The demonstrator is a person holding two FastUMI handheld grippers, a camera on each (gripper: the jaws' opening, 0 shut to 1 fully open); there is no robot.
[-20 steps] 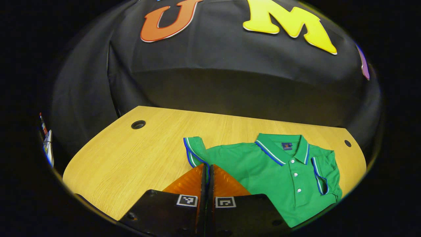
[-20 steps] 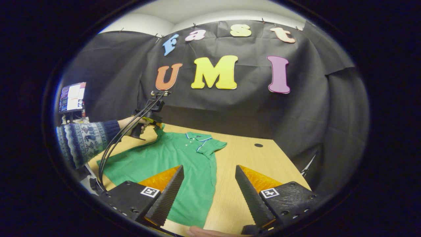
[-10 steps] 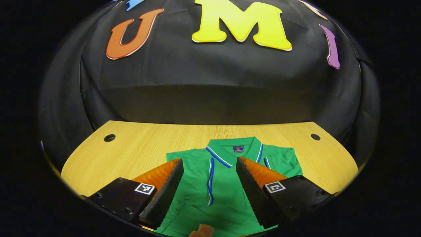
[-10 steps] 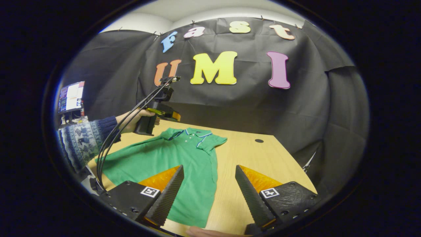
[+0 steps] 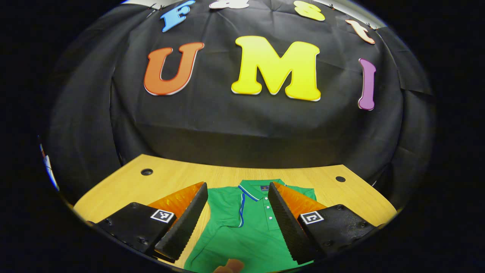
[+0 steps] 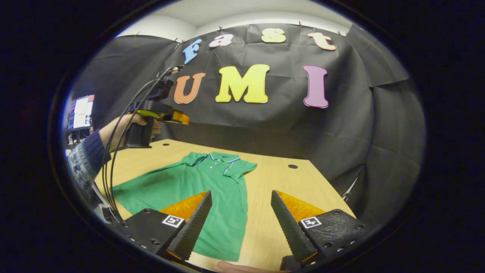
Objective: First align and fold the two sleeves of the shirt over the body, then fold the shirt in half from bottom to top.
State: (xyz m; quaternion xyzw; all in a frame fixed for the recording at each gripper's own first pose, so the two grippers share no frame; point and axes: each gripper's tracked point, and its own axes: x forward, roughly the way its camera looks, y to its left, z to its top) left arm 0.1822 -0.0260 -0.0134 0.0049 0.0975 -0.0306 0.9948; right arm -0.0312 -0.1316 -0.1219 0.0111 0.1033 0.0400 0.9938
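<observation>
A green polo shirt (image 5: 257, 231) with blue-and-white trim lies flat on the wooden table (image 5: 125, 189), collar toward the wall. Both sleeves lie folded over the body: one shows its blue-trimmed edge (image 5: 241, 210), the other lies beside the collar (image 6: 238, 169). My left gripper (image 5: 238, 186) is open and hovers above the shirt's chest, holding nothing. In the right gripper view the left gripper (image 6: 178, 117) is held well above the table's far left by a hand (image 6: 129, 123). My right gripper (image 6: 241, 193) stands open over the shirt's (image 6: 197, 185) lower right edge, apart from the cloth.
The table (image 6: 280, 189) has round cable holes (image 5: 146, 171) (image 5: 340, 179) (image 6: 292, 166) near its far corners. Cables (image 6: 113, 159) hang from the left gripper down to the near left. A patterned sleeve (image 6: 85, 161) and a monitor (image 6: 77, 115) are at far left. The black cloth wall stands behind the table.
My left gripper, shut on the left sleeve a second ago, carried it over the body, opened, let go, then rose and drew back. The right gripper has hardly moved.
</observation>
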